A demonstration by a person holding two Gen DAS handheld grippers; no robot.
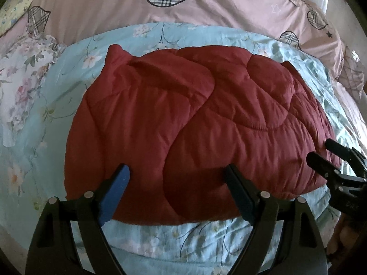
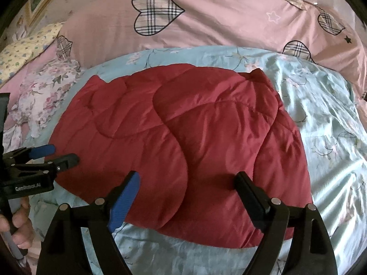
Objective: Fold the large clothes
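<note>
Hovering over the near edge of the folded maroon quilted jacket (image 1: 195, 123), left gripper (image 1: 176, 176) spread wide, fingers clear of the fabric, gripping nothing. Right gripper (image 2: 187, 183) likewise wide apart above the same edge, empty. Jacket lying bundled flat on the light-blue floral sheet (image 2: 321, 119), pink heart-print duvet (image 2: 206, 18) heaped behind, floral pillow (image 1: 20, 84) off left.
</note>
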